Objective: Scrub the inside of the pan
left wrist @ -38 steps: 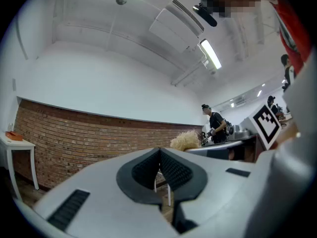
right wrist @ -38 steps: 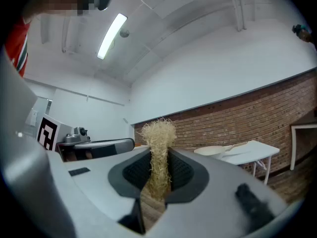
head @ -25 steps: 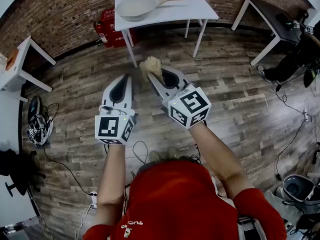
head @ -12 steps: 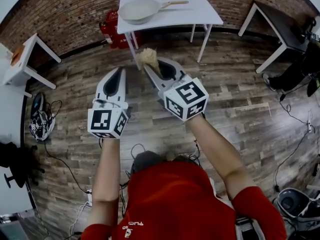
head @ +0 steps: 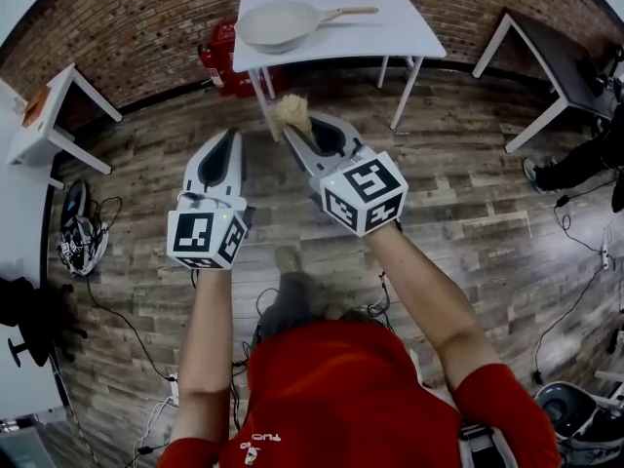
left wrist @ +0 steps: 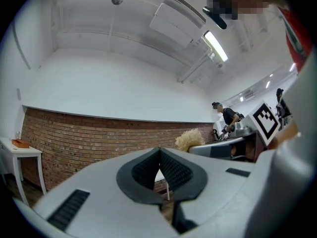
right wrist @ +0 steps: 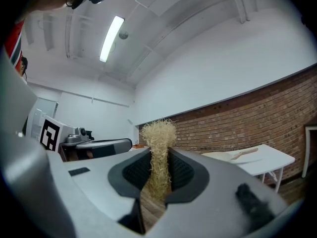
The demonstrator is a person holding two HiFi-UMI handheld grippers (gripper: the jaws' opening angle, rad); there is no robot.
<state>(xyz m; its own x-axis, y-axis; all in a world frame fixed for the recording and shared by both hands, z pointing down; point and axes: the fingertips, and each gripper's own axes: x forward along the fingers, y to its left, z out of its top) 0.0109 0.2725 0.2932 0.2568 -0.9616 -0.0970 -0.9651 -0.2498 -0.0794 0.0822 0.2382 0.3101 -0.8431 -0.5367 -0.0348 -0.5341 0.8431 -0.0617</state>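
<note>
A pale pan with a wooden handle lies on the white table ahead, far from both grippers; its edge also shows in the right gripper view as the pan. My right gripper is shut on a straw-coloured fibre scrubber, whose tuft sticks out past the jaws as the scrubber. My left gripper is held beside it, jaws shut with nothing between them. Both hang above the wood floor, short of the table.
Red canisters stand by the brick wall under the table's left side. A small white side table is at left, a dark desk at right. Cables and a helmet lie on the floor at left.
The table and pan have shifted slightly right and nearer in the head view. Both grippers keep their hold and their spacing; the left one sits a little lower in the picture.
</note>
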